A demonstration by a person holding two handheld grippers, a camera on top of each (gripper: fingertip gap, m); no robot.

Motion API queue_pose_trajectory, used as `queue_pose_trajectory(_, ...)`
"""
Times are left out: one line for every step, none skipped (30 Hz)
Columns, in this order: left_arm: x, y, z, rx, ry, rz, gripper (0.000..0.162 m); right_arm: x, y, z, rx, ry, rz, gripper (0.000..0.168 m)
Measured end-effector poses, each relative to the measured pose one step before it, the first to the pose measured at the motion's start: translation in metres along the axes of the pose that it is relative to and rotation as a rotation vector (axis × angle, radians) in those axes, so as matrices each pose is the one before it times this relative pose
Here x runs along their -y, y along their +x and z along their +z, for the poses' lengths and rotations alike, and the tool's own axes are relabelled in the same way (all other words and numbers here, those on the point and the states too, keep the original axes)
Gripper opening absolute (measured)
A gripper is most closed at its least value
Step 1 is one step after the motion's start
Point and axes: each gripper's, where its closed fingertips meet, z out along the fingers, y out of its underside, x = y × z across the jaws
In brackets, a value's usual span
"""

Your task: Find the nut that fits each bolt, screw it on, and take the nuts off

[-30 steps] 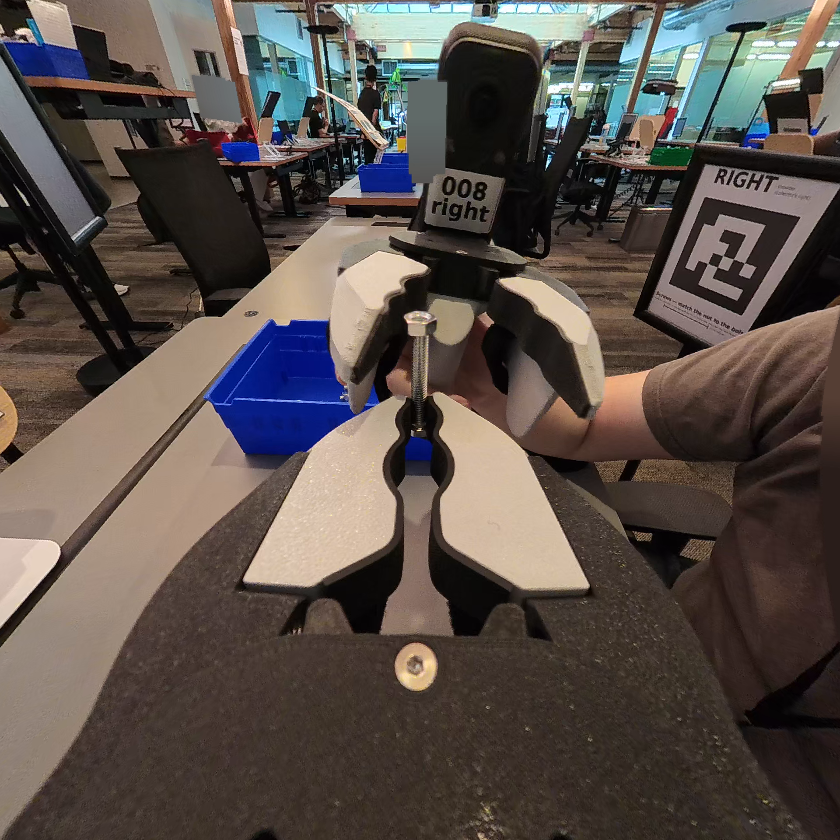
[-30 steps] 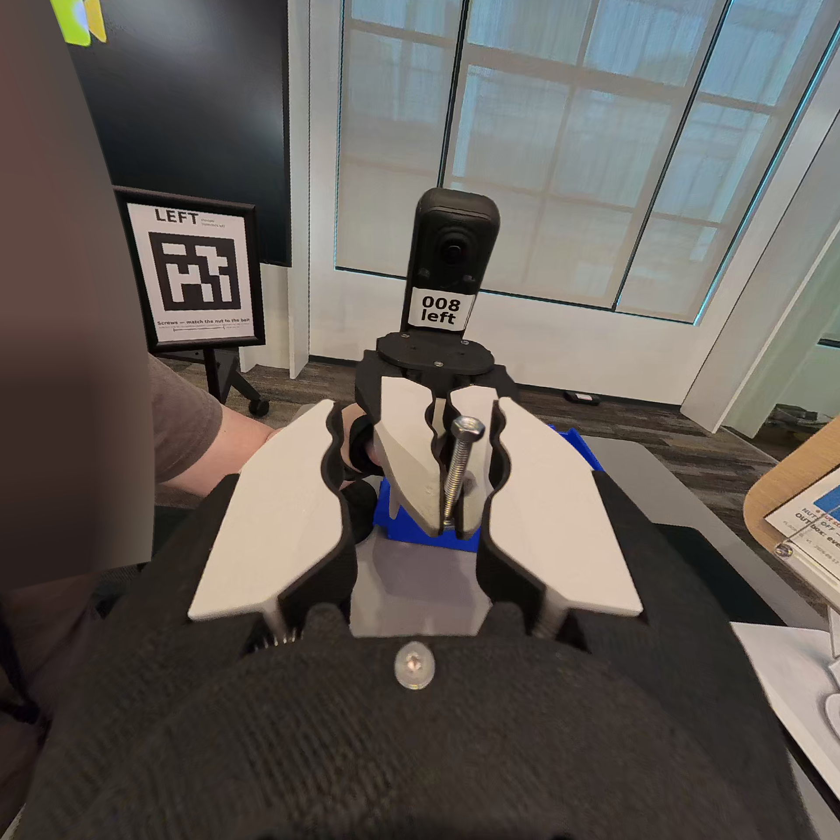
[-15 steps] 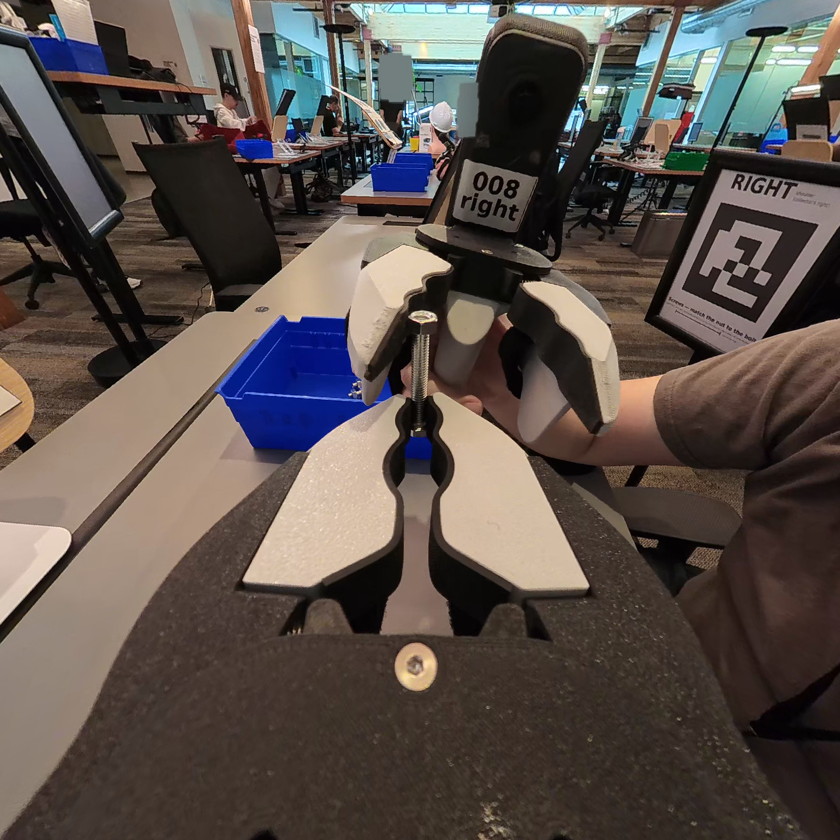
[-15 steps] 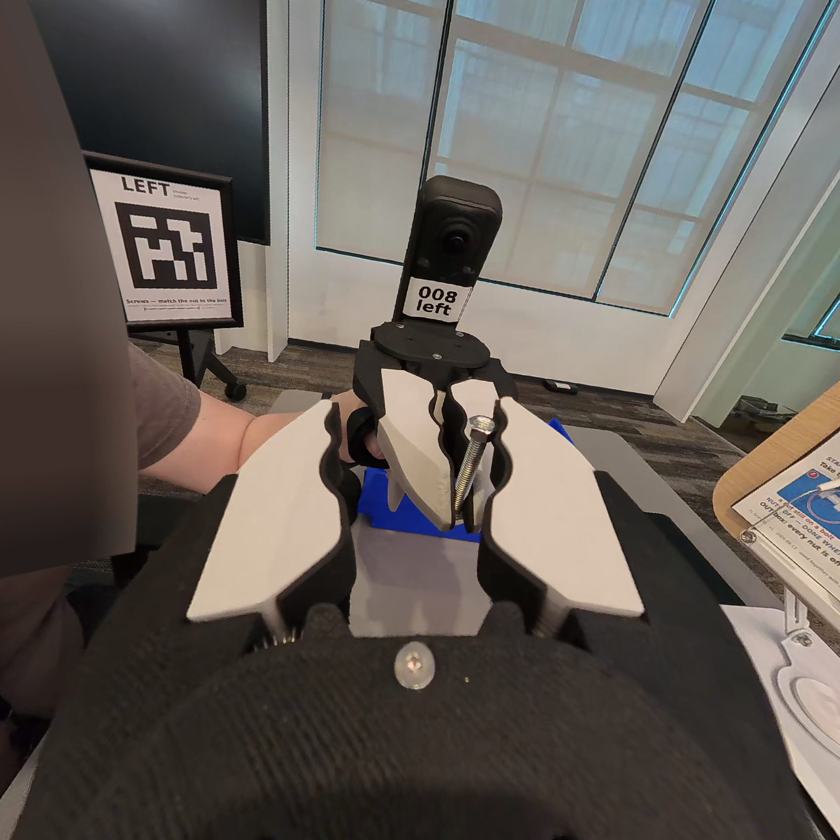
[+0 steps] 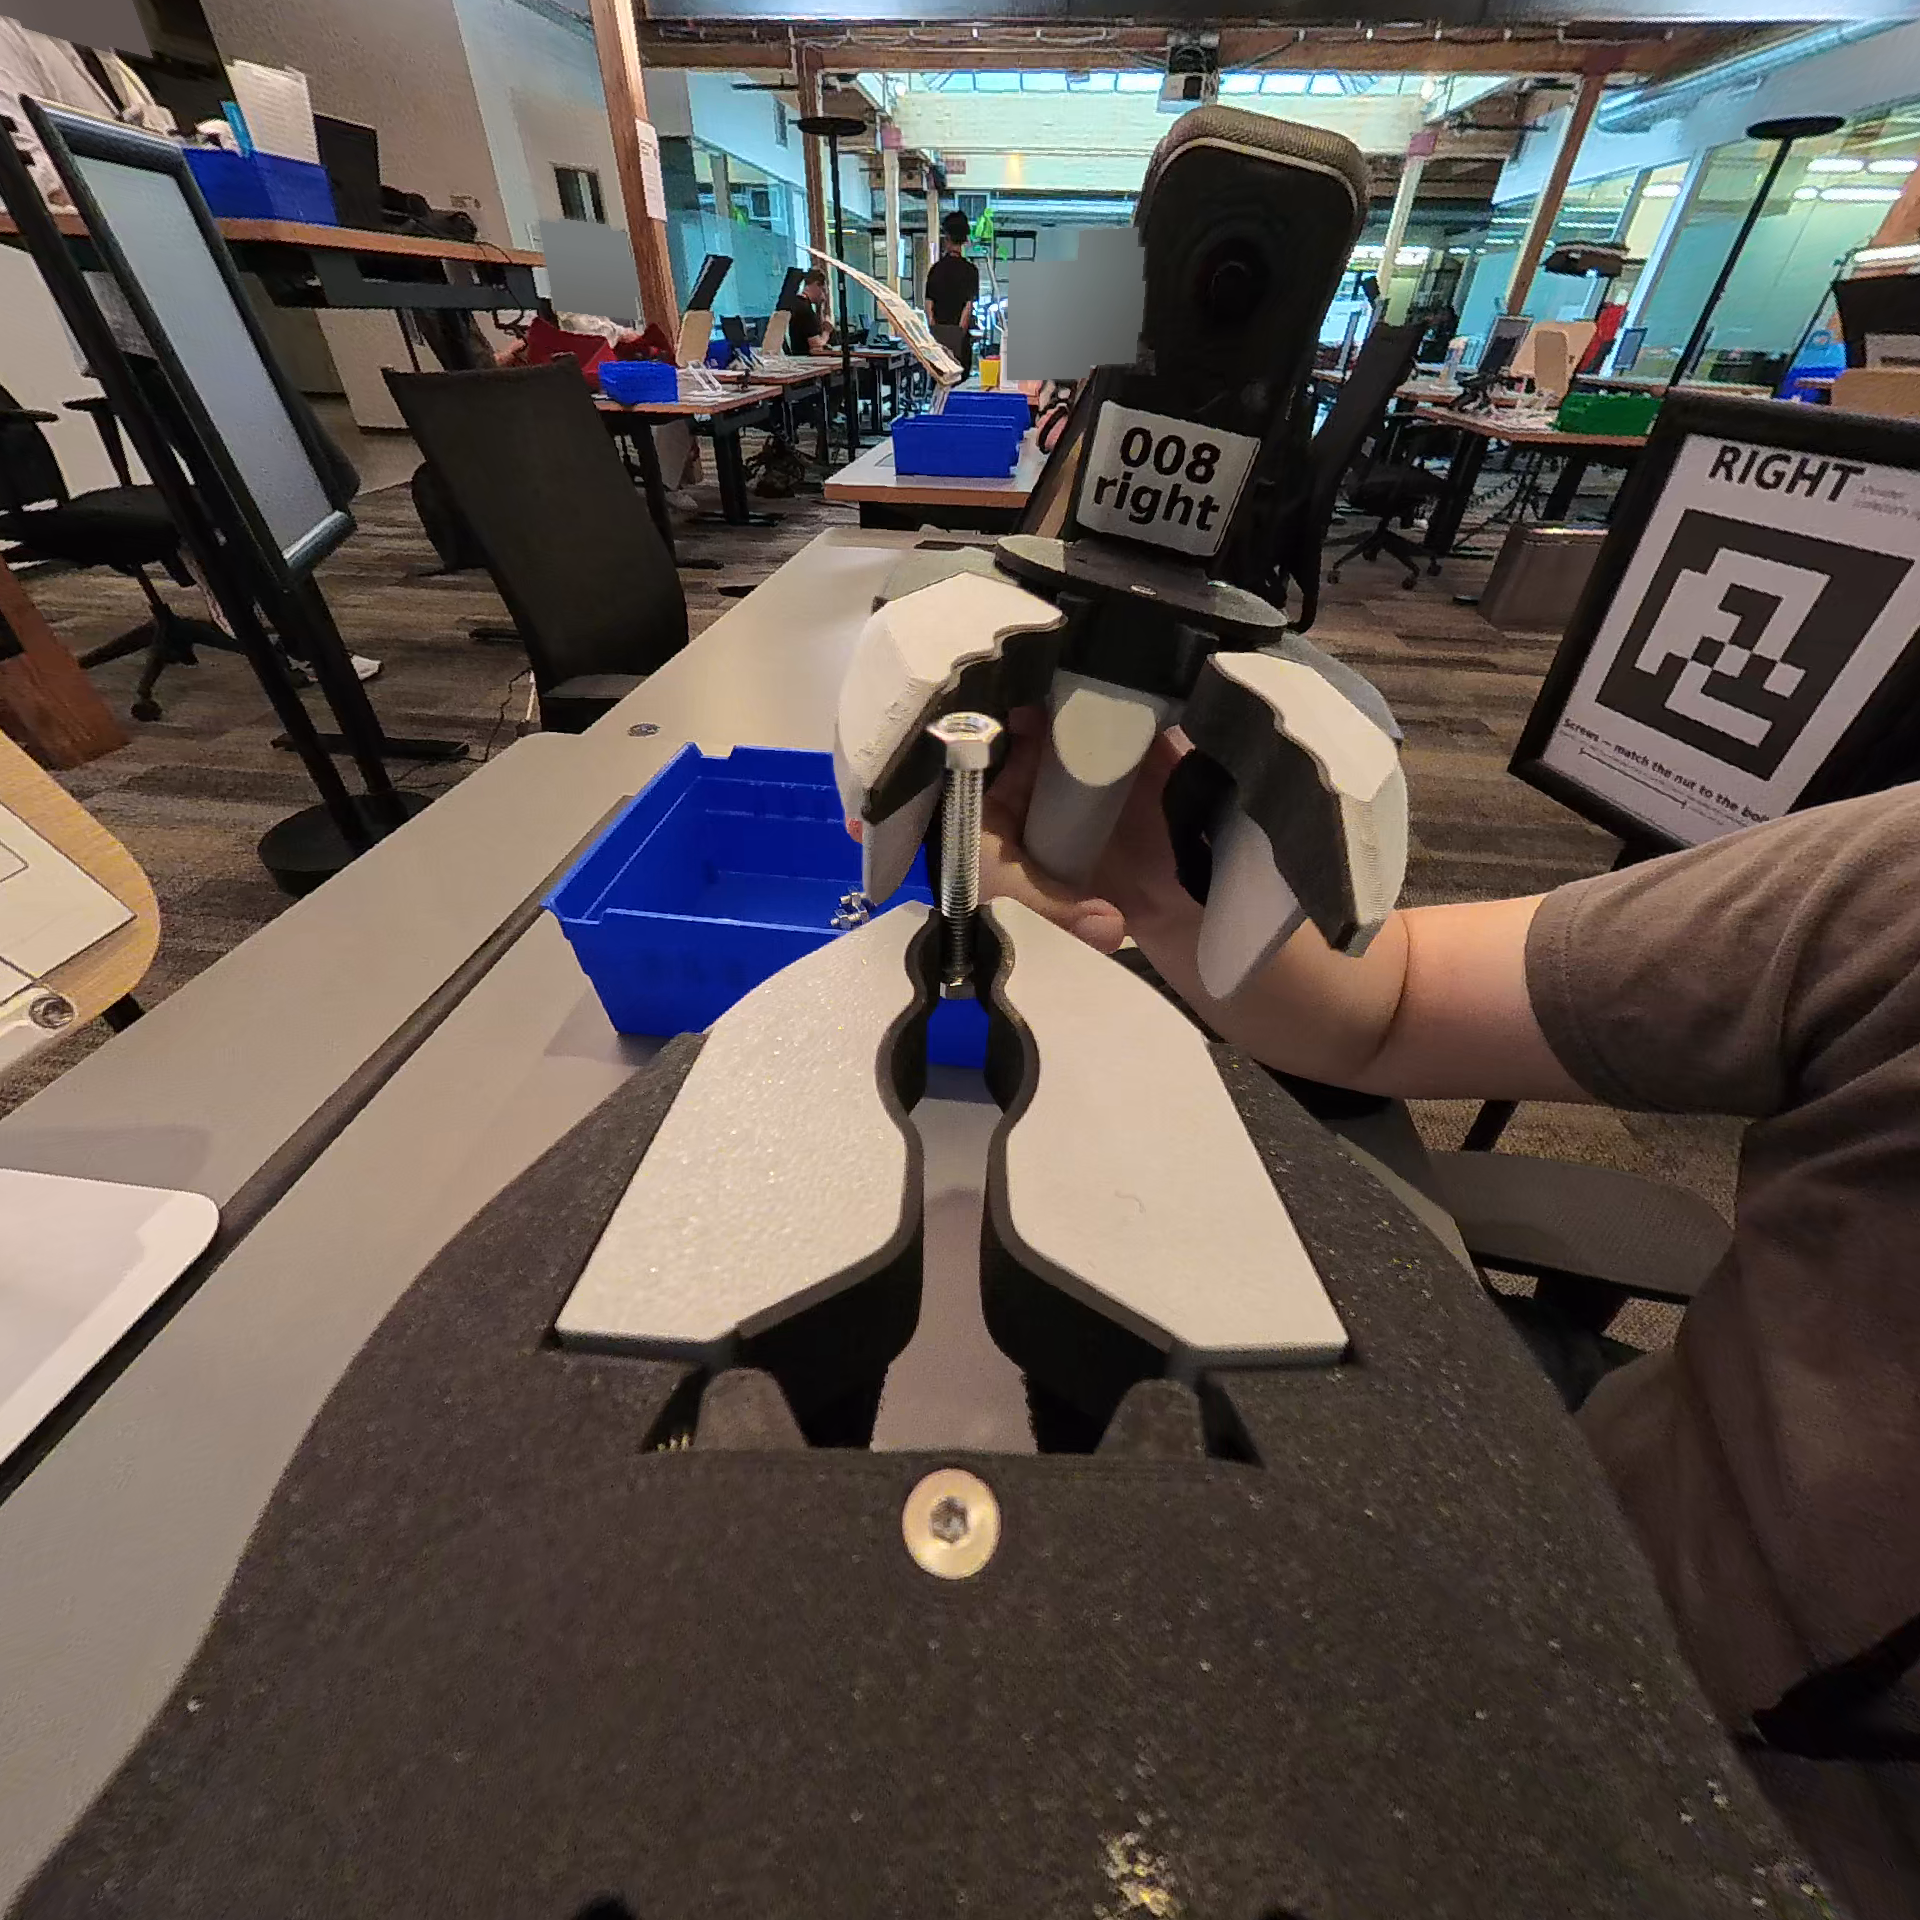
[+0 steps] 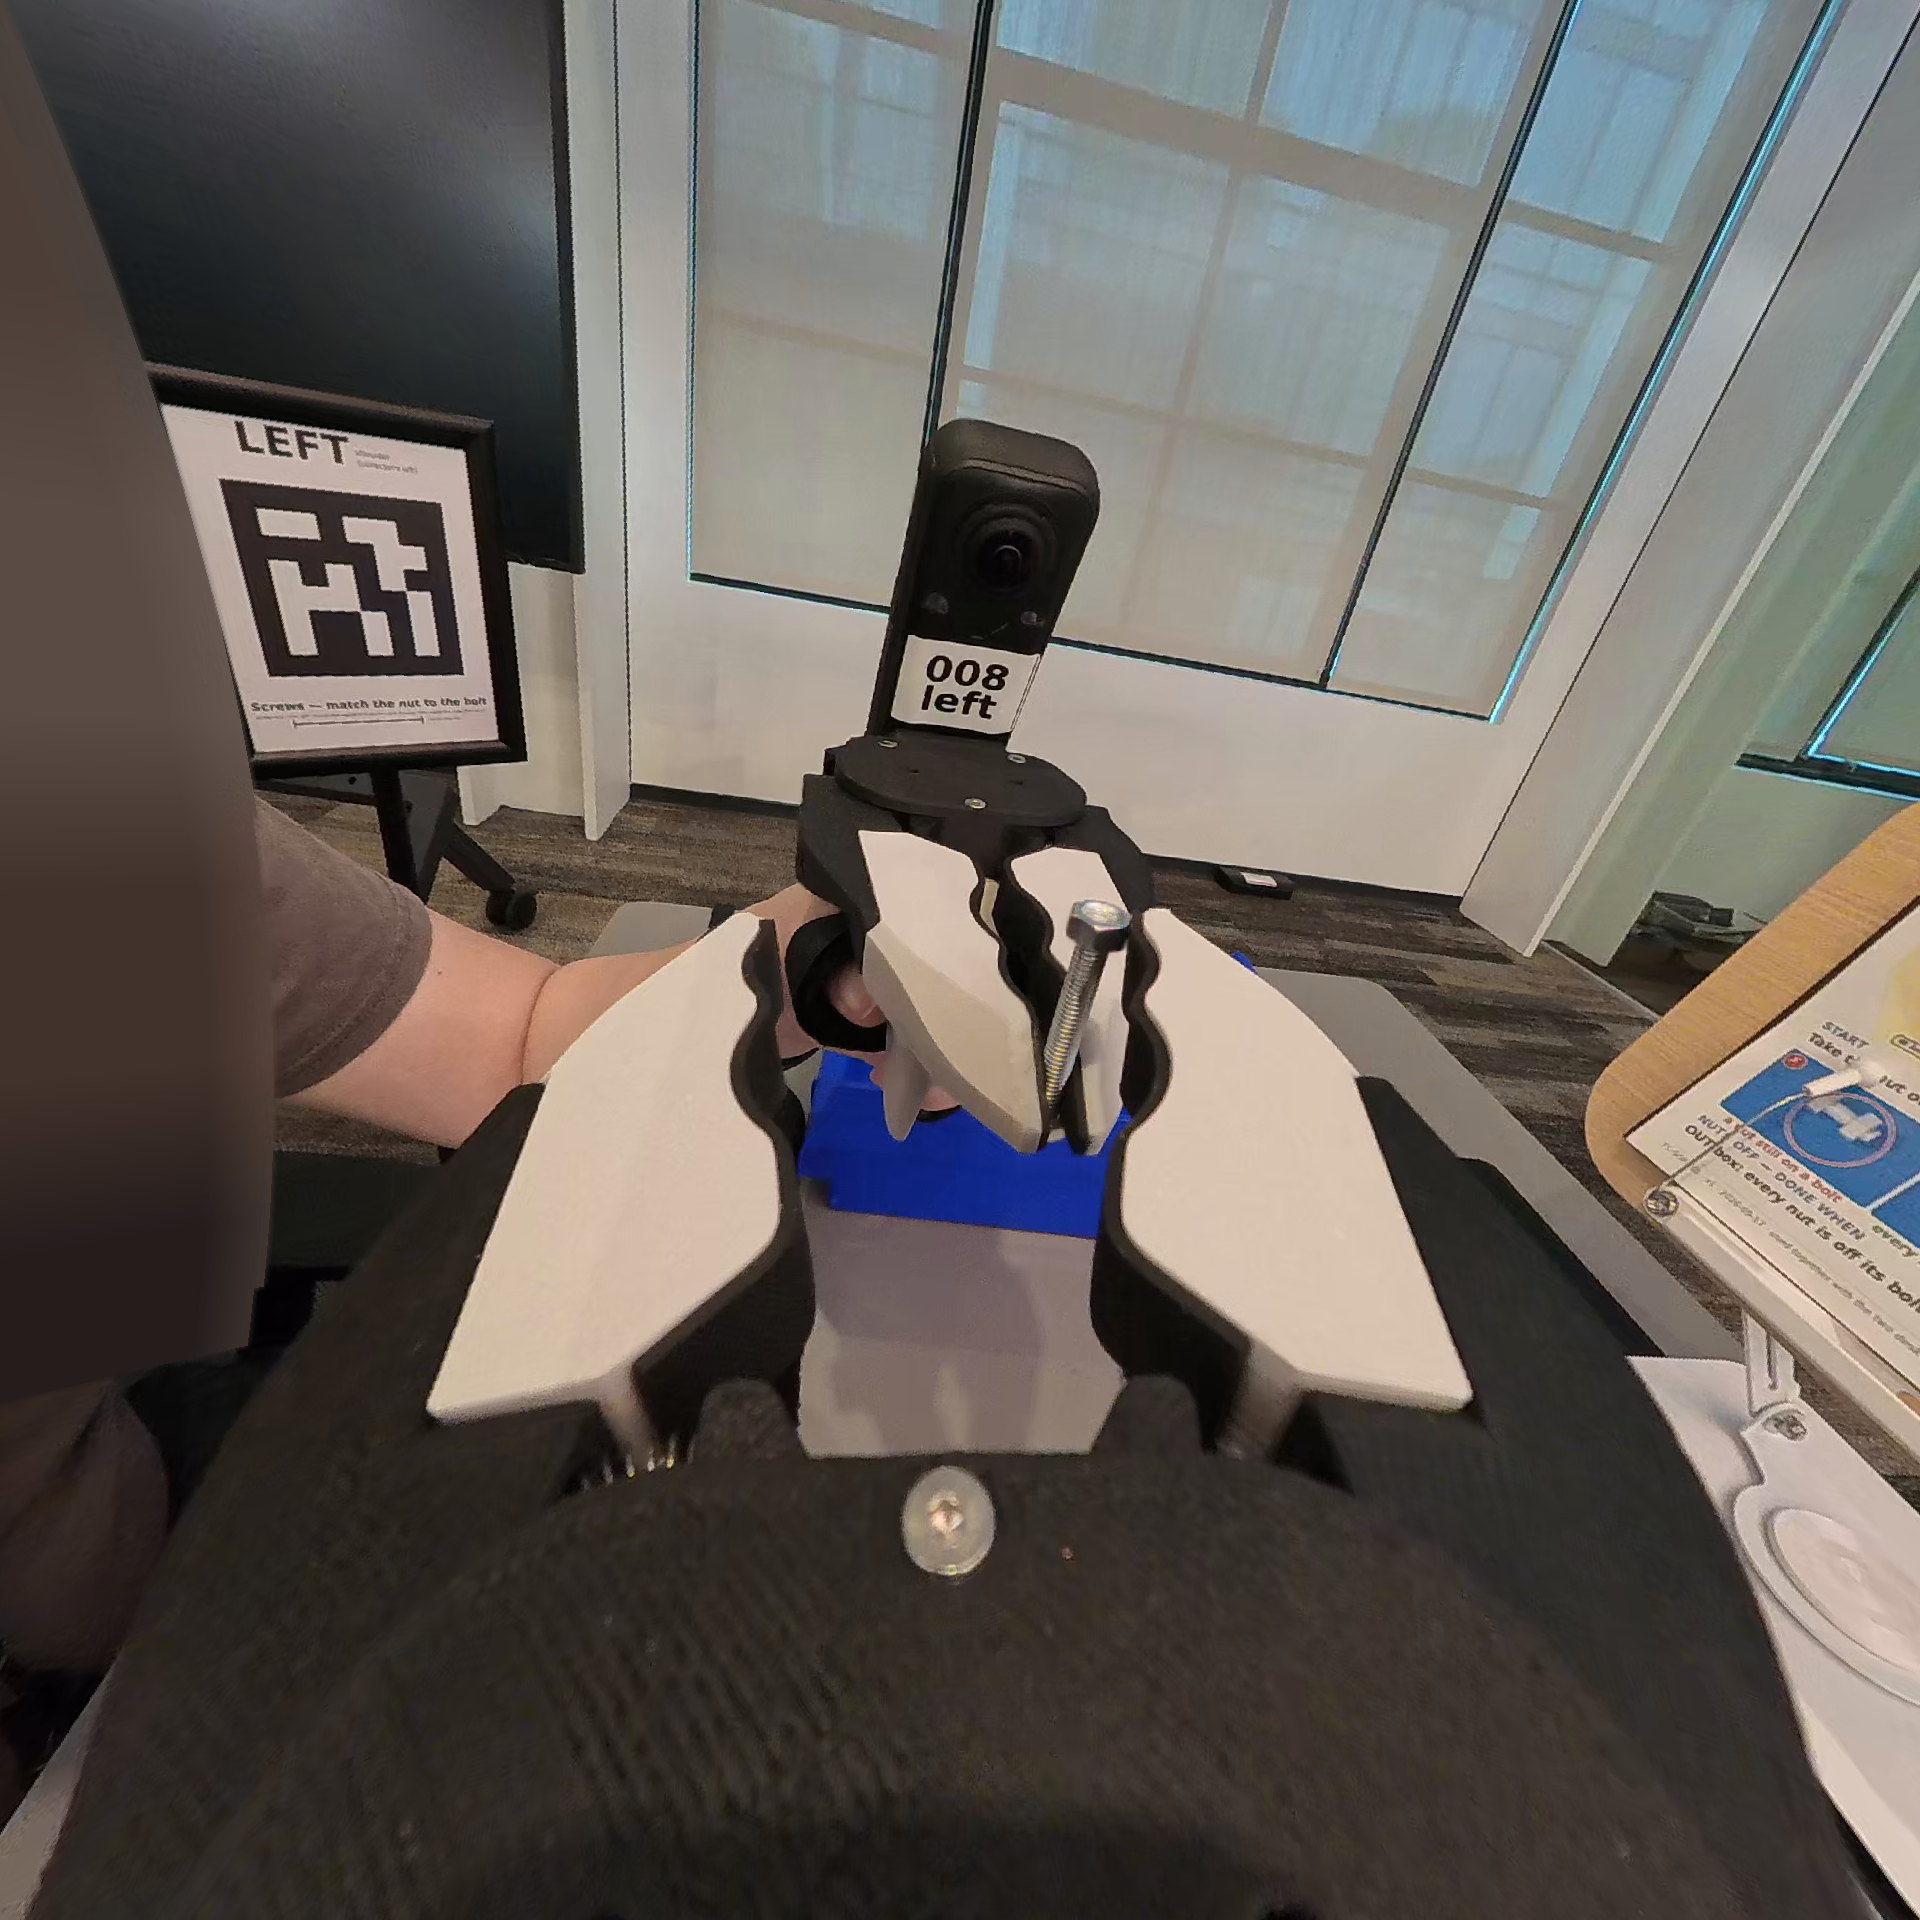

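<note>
Above the worktop [image 5: 343, 997], our left gripper [image 5: 958, 971] clenches the bolt [image 5: 960, 831] head-up; right gripper [image 6: 951, 1049] spread, awaiting a nut.

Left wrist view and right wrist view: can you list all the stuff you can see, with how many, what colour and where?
bolt: one, silver, upright, head on top, lower end pinched in the left tongs
blue bin: one, blue, on the table behind the tongs
small metal parts: a few, silvery, inside the bin; too small to tell apart
table: one, grey, under everything
framed marker signs: two, black and white, one in each view
black chair: one, behind the table
left tongs: white fingers, shut on the bolt
right tongs: white fingers, open, facing the bolt
person's hand: holding the right tongs
</note>
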Motion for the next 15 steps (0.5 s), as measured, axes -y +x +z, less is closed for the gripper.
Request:
queue_pose_trajectory(0.00025,-0.00067,-0.00066,0.0014,0.0008,-0.0032,0.005,0.00003,0.00051,-0.00028,-0.0033,-0.0030,-0.0015,0.065)
queue_pose_trajectory(0.00026,-0.00107,-0.00059,0.0034,0.0016,-0.0012,0.005,-0.00028,0.00070,-0.00045,-0.0056,-0.0050,-0.0044,0.064)
queue_pose_trajectory(0.00032,-0.00094,-0.00061,0.0028,0.0029,-0.0009,0.005,-0.00006,0.00048,-0.00038,-0.0051,-0.0038,-0.0063,0.065)
queue_pose_trajectory(0.00018,-0.00048,-0.00048,0.0000,0.0016,-0.0030,0.005,-0.00012,0.00041,-0.00038,-0.0036,-0.0040,-0.0053,0.065)
queue_pose_trajectory(0.00009,-0.00060,-0.00043,0.0017,0.0001,-0.0012,0.005,-0.00031,0.00030,-0.00034,-0.0023,-0.0050,-0.0020,0.065)
queue_pose_trajectory(0.00014,-0.00088,-0.00038,0.0048,0.0014,0.0011,0.005,-0.00011,0.00049,-0.00038,-0.0016,-0.0029,-0.0003,0.065)
queue_pose_trajectory(0.00038,-0.00069,-0.00046,0.0034,0.0017,-0.0006,0.005,0.00032,0.00038,-0.00052,-0.0012,0.0008,-0.0007,0.064)
queue_pose_trajectory(0.00010,-0.00044,-0.00041,0.0003,0.0001,-0.0024,0.005,0.00034,0.00048,-0.00066,-0.0007,0.0014,0.0015,0.064)
queue_pose_trajectory(0.00016,-0.00003,-0.00033,-0.0022,0.0014,-0.0023,0.005,-0.00001,0.00140,-0.00048,-0.0049,-0.0010,0.0058,0.064)
queue_pose_trajectory(0.00016,0.00086,-0.00011,-0.0073,0.0021,-0.0024,0.005,-0.00024,0.00223,-0.00043,-0.0105,-0.0002,0.0062,0.064)
queue_pose_trajectory(0.00018,0.00196,0.00051,-0.0111,0.0012,-0.0006,0.005,0.00008,0.00208,-0.00037,-0.0090,0.0051,0.0050,0.064)
queue_pose_trajectory(-0.00028,0.00246,0.00108,-0.0112,-0.0010,0.0024,0.005,0.00043,0.00105,0.00004,-0.0031,0.0098,0.0068,0.065)
queue_pose_trajectory(-0.00098,0.00312,0.00182,-0.0121,-0.0053,0.0035,0.005,0.00067,0.00030,0.00043,0.0003,0.0115,0.0080,0.067)
queue_pose_trajectory(-0.00131,0.00309,0.00237,-0.0099,-0.0059,0.0059,0.005,0.00066,-0.00020,0.00097,0.0004,0.0117,0.0057,0.069)
queue_pose_trajectory(-0.00139,0.00242,0.00242,-0.0044,-0.0068,0.0066,0.005,0.00047,-0.00100,0.00136,0.0027,0.0098,0.0009,0.072)
